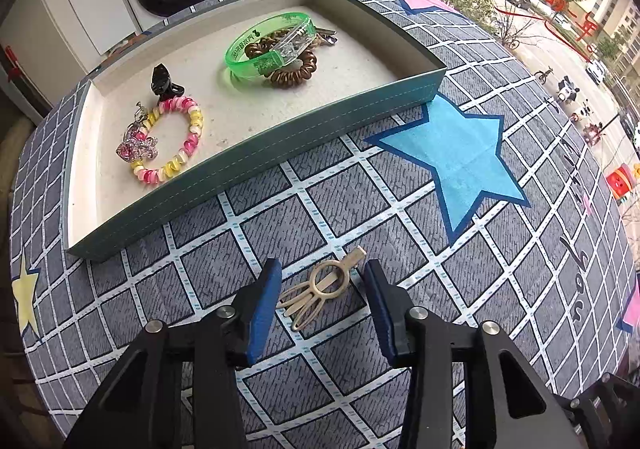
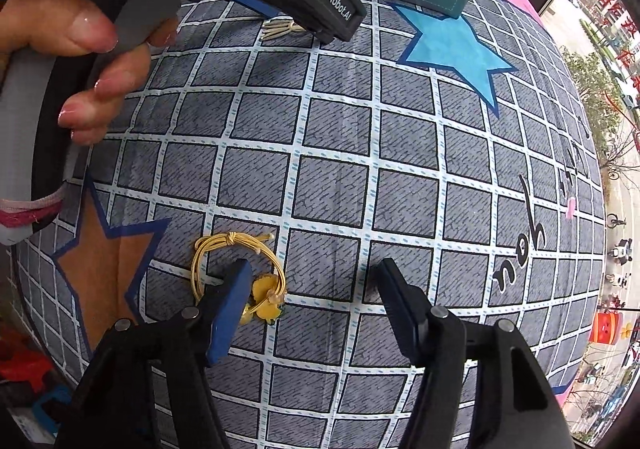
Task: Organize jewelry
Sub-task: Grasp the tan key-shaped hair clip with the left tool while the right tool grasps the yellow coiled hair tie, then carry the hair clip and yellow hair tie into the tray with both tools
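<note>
A beige hair clip (image 1: 320,289) lies on the grey checked cloth, between the blue pads of my left gripper (image 1: 322,269). There is a gap on each side of it, so the jaws are open around it. A yellow cord bracelet with a yellow flower charm (image 2: 266,299) lies under my right gripper (image 2: 316,265). Its left finger (image 2: 230,301) stands inside the cord loop, and the charm sits just inside that finger. The right pad is well clear of it, so this gripper is open. In the right wrist view, the clip (image 2: 280,27) shows at the top.
A teal tray (image 1: 240,165) stands beyond the clip. It holds a green bangle (image 1: 272,45), a brown coil tie (image 1: 292,73), a pink-yellow coil tie (image 1: 176,141), a black claw clip (image 1: 164,83) and a sparkly brooch (image 1: 136,147). A person's hand (image 2: 100,49) grips the left tool.
</note>
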`<state>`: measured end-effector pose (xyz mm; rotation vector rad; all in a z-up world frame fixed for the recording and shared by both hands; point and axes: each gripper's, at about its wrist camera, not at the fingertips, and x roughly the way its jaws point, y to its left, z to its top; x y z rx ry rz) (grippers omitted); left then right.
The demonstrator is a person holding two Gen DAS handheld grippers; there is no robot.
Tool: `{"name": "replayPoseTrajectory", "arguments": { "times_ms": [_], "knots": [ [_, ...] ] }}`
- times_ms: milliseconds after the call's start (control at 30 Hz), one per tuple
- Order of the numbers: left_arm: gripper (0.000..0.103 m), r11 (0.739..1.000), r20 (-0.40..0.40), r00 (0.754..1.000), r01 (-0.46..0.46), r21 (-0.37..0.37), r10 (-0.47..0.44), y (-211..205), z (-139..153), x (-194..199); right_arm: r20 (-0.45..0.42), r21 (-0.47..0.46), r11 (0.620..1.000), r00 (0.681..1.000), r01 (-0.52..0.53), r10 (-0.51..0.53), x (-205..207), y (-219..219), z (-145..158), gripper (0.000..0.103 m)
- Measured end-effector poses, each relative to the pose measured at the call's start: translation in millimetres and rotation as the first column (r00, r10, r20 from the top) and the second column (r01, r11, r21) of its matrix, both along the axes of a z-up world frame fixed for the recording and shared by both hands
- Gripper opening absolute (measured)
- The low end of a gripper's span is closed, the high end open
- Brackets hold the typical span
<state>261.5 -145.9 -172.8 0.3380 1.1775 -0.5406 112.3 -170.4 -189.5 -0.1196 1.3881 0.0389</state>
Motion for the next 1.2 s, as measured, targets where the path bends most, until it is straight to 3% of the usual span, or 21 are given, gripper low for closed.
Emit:
{"name": "replayPoseTrajectory", "arguments": {
  "times_ms": [67, 133, 167, 300, 433, 667, 967, 1200],
  "knots": [
    [0.05, 1.0, -0.009, 1.0, 0.001, -0.004, -0.001, 2, 1, -1, 0.003, 0.0, 1.0, 1.0, -0.011, 0.011, -7, 0, 0, 0.062],
    [0.034, 1.0, -0.012, 1.0, -0.003, -0.009, 0.003, 7, 2, -2, 0.005, 0.0, 1.0, 1.0, -0.023, 0.023, -12, 3, 1, 0.056],
    [0.032, 1.0, -0.016, 1.0, -0.005, -0.014, 0.005, 9, 2, -4, 0.007, 0.001, 1.0, 1.0, -0.028, 0.028, -17, 3, 6, 0.053],
    [0.032, 0.998, -0.035, 0.999, -0.03, -0.048, 0.028, 19, 3, -7, 0.01, 0.006, 0.998, 0.998, -0.056, 0.056, -22, 21, 11, 0.018],
    [0.032, 0.993, -0.055, 0.995, -0.086, -0.083, 0.081, 30, 6, -9, 0.0, 0.043, 0.999, 1.0, -0.03, 0.03, -22, 33, 16, 0.018],
    [0.032, 0.978, -0.059, 0.985, -0.167, -0.125, 0.16, 53, 24, -13, -0.009, 0.153, 0.986, 0.998, 0.062, -0.061, -16, 16, 32, 0.018],
    [0.032, 0.947, -0.046, 0.96, -0.279, -0.161, 0.275, 86, 46, -17, 0.015, 0.293, 0.94, 0.982, 0.176, -0.189, 10, -5, 64, 0.018],
    [0.032, 0.933, -0.035, 0.95, -0.313, -0.177, 0.311, 98, 60, -13, 0.033, 0.355, 0.912, 0.972, 0.205, -0.231, 60, -63, 71, 0.018]
  ]
}}
